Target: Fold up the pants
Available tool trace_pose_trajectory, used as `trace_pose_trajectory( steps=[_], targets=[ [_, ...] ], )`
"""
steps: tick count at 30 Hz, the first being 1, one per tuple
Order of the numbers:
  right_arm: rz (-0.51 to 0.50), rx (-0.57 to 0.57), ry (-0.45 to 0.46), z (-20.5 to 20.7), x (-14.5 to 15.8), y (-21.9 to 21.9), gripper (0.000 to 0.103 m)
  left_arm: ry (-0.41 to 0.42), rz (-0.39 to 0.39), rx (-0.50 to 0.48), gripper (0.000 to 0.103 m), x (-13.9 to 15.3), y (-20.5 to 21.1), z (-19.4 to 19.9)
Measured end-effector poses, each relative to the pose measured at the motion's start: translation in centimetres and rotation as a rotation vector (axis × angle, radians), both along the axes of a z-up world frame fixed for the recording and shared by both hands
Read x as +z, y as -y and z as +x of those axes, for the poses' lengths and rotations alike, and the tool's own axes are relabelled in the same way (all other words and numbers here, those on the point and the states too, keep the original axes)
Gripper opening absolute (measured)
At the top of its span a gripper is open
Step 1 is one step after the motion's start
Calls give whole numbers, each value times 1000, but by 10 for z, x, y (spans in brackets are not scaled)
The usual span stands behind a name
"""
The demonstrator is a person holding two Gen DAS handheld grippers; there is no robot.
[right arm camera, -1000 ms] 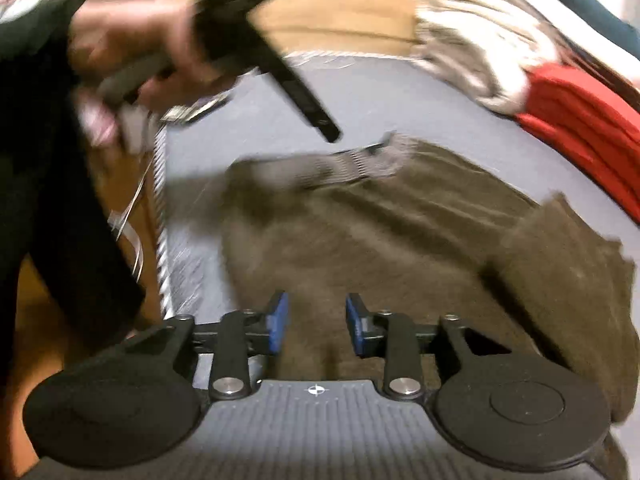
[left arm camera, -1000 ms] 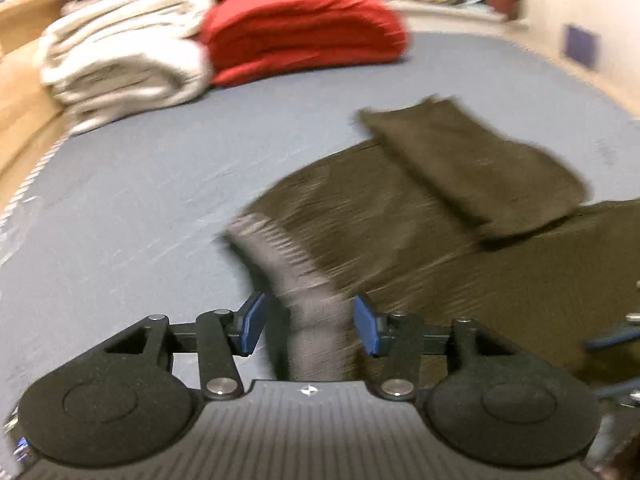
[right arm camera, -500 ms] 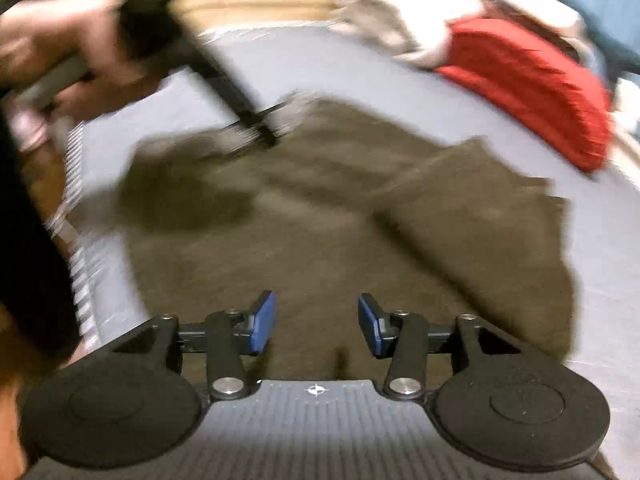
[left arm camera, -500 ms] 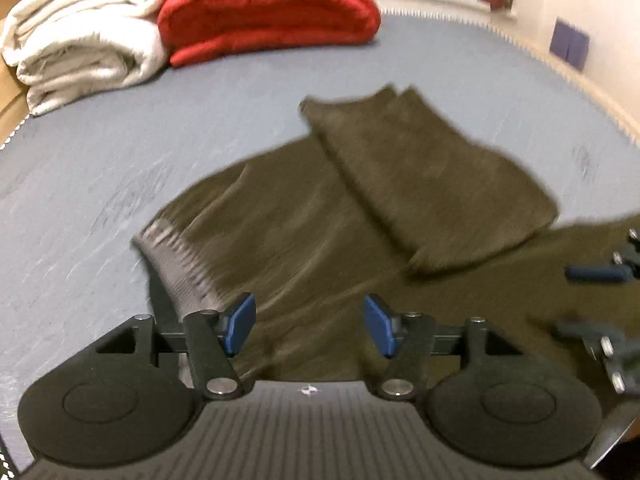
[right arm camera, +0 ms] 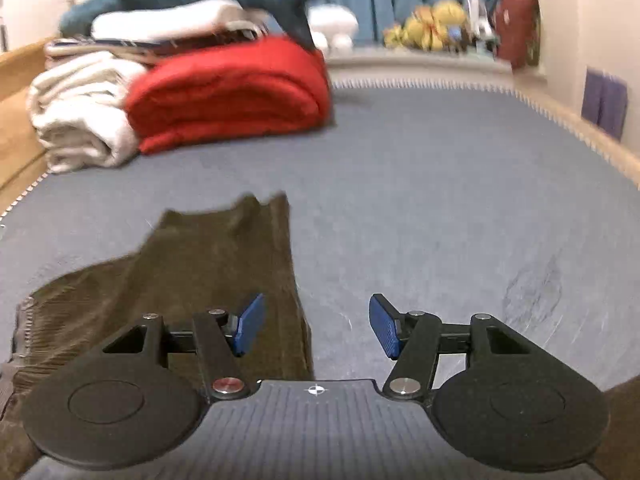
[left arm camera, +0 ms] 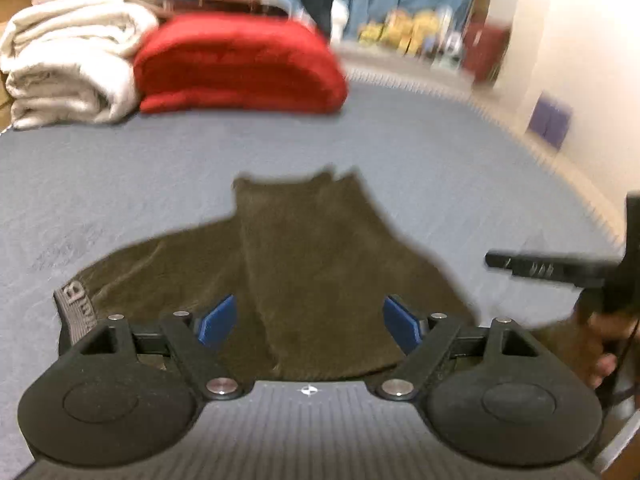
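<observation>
Pants (left arm camera: 320, 276), olive-brown, lie folded on the grey-blue bed sheet (left arm camera: 440, 168). We note the left gripper (left arm camera: 308, 322) above them, jaws just opened wide, gripping nothing. We see the right gripper (right arm camera: 316, 326) at their right edge, jaws likewise just opened, empty.

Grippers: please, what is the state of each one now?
Left gripper: open, just been opening, holds nothing.
Right gripper: open, just been opening, holds nothing.
</observation>
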State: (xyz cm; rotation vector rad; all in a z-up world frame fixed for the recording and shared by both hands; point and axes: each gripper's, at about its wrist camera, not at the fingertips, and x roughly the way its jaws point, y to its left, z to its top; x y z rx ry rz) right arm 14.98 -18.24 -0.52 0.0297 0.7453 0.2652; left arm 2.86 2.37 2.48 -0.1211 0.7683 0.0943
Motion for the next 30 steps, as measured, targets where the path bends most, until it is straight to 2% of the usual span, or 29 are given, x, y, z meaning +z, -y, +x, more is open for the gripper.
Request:
trace_pose_trajectory(
  steps=[4,6,11,14,16,18,19,20,23,25,27,28,30],
  targets=[
    [-18,6,-78,16,-29,-10,60,-72,22,-13,84,-19,-1,20],
    [-23,20,-94,22,-39,-18,60,-80,26,-15,83,-21,-1,26],
    [-36,63,-120,27,-52,-35,63,-98,15,-28,69,-29,-10,35],
    [-58,91,-138,31,-58,-46,62,-104,-2,-37,68,-32,-17,33],
    [-70,130,-131,29,-59,-54,51,-105,-13,-42,68,-32,-21,31],
    [-91,161,-103,24,-56,-58,14,-101,-14,-43,68,-30,-25,29],
    [-88,178,-89,22,-52,-60,9,-99,-15,-41,68,-29,-27,26],
    [-75,199,-71,18,-47,-59,9,-95,-17,-38,68,-27,-30,25],
    [-60,321,21,-2,-19,-65,7,-86,-25,-24,68,-22,-38,21],
    [-47,453,87,-23,3,-71,7,-83,-34,-9,68,-19,-43,18],
    [6,651,123,-50,23,-70,7,-80,-48,6,68,-16,-49,15],
    [31,735,117,-60,27,-69,7,-80,-52,12,68,-15,-51,15],
    [29,843,40,-71,24,-69,7,-85,-53,19,68,-16,-53,15]
  ],
)
